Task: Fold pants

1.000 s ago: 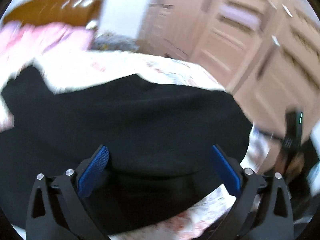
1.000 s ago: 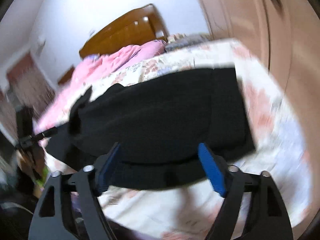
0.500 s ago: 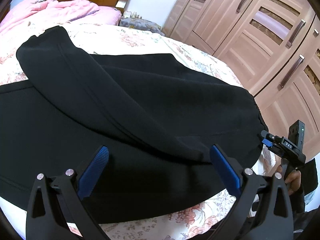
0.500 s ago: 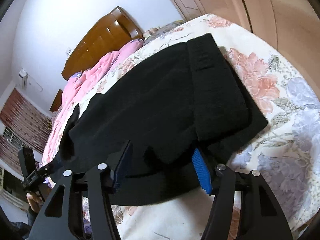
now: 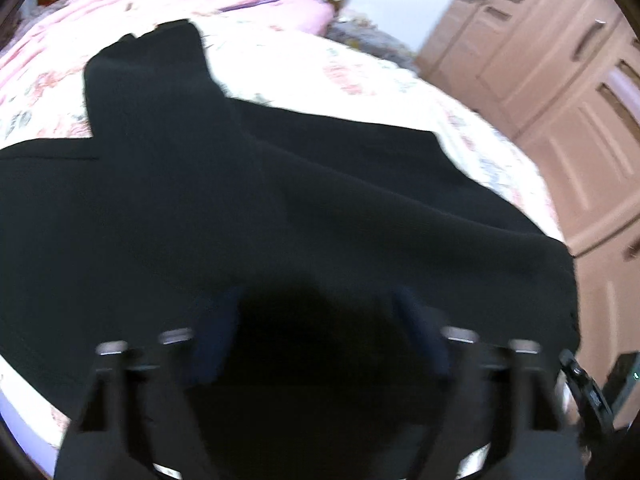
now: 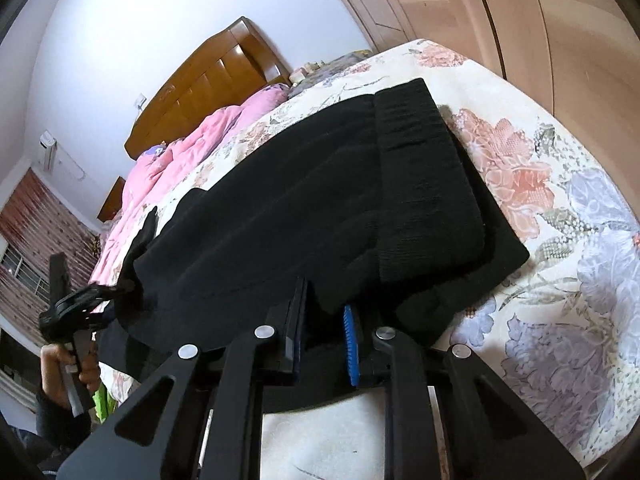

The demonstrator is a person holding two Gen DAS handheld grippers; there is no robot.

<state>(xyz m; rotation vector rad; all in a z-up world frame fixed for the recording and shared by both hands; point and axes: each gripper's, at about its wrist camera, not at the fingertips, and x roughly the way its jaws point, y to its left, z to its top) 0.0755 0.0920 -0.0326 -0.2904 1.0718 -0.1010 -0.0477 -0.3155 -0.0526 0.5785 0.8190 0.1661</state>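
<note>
Lying across the floral bedspread, the black pants fill the middle of both views, already doubled once by the look of the layers. In the right wrist view their long axis runs from the lower left of the frame, where the cloth hangs off the bed edge near the other tool, up to the ribbed waistband at centre right. A pink quilt and a wooden headboard sit in the upper left, well apart from the garment.

In the left wrist view the pants spread from the left edge to the right edge, with one narrower leg end reaching toward the upper left; wardrobe doors fill the upper right.

The right gripper sits at the bottom centre of its frame, at the near hem. Its jaws are closing with a fold of black cloth between the pads, though I cannot tell whether they have bitten yet. The left gripper is blurred at the bottom of its frame; its jaws are also closing over the dark edge, and a bite cannot be made out.

Both tools sit on the near long edge, so the fold probably goes away from them, across the short axis.
</note>
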